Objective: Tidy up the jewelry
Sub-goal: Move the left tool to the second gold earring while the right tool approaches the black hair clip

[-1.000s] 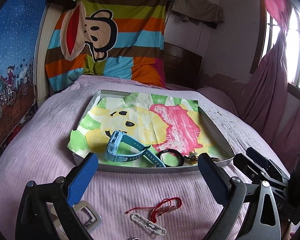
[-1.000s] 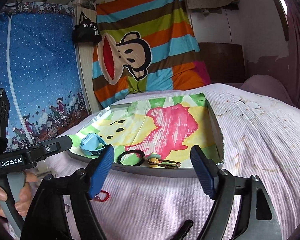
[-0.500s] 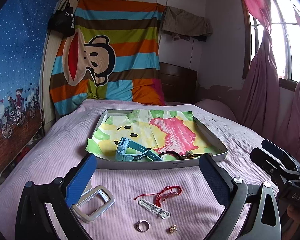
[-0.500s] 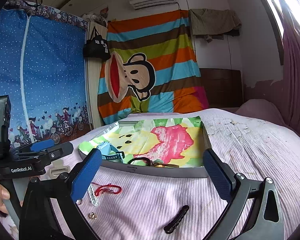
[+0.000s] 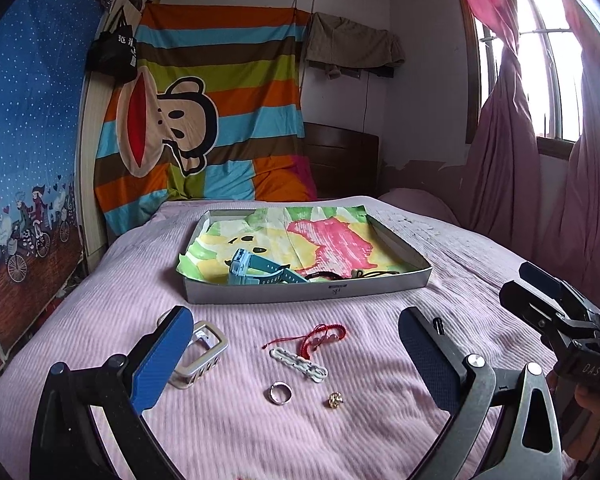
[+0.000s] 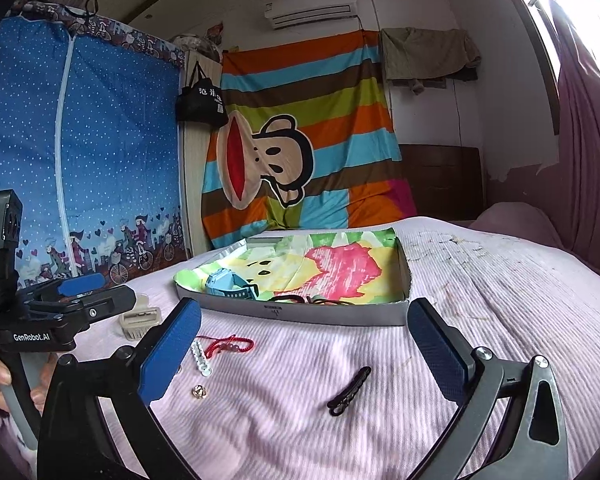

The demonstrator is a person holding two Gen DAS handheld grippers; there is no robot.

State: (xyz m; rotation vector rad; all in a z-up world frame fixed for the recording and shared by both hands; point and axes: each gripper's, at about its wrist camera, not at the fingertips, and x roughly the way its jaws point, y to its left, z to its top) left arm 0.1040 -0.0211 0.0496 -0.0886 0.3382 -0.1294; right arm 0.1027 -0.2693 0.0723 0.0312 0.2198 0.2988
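A shallow grey tray (image 5: 308,295) lined with painted paper rests on the pink bed. In it lie a blue watch (image 5: 252,270) and a black bracelet (image 5: 325,276). In front of the tray, on the bedspread, lie a red string bracelet (image 5: 322,336), a white chain link piece (image 5: 298,362), a silver ring (image 5: 280,393), a small gold piece (image 5: 335,400) and a silver buckle (image 5: 204,354). My left gripper (image 5: 296,320) hovers open over them, holding nothing. A black hair clip (image 6: 348,392) lies between the fingers of my open, empty right gripper (image 6: 304,308).
A beige claw clip (image 6: 140,318) sits left of the tray, near the left gripper (image 6: 80,292) and the hand holding it. The right gripper (image 5: 536,296) shows at the right edge. A striped cartoon blanket (image 5: 204,120) hangs behind; pink curtains (image 5: 508,140) hang right.
Both grippers have pulled back from the tray, so the ring, gold piece and hair clip have come into view. The right jaws have spread wider. Nothing on the bed moved.
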